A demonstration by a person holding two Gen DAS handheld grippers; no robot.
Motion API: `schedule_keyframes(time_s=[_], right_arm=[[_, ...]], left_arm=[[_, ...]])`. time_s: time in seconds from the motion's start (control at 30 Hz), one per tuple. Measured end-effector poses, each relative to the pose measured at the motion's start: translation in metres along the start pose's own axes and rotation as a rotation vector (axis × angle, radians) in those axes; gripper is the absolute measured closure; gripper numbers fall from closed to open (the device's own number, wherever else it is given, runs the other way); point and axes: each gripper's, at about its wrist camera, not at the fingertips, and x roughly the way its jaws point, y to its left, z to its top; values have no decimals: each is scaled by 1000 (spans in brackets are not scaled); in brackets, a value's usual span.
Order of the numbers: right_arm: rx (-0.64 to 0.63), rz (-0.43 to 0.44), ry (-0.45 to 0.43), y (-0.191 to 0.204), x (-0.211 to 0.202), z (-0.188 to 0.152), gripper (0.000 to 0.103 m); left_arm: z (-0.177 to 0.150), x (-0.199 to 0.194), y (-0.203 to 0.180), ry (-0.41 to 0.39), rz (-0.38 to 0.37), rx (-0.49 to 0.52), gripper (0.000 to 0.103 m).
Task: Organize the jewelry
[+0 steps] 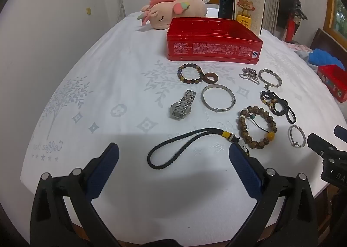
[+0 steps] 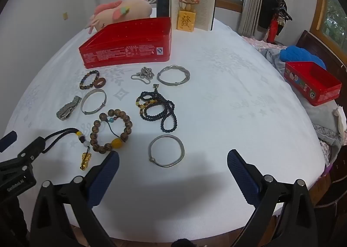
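Jewelry lies scattered mid-frame before the red tin; the black cord necklace at lower centre looks light and limp, best pinched mid-loop. Both the left gripper and right gripper gape wide, holding nothing.

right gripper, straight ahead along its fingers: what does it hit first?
Likely the plain silver bangle, lying just beyond the open right gripper and between its fingers' lines. Depth is unclear; it might meet bare tablecloth first.

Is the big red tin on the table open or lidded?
Open: the red tin has no lid, and its inner walls show above the rim. Its floor is hidden.
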Motion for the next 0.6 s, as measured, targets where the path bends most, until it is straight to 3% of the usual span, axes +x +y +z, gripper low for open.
schedule_keyframes(time_s=[0.6], right_arm=[[1, 3, 6, 0, 3, 0, 4]], left_arm=[[0, 0, 0, 2, -2, -2, 3]])
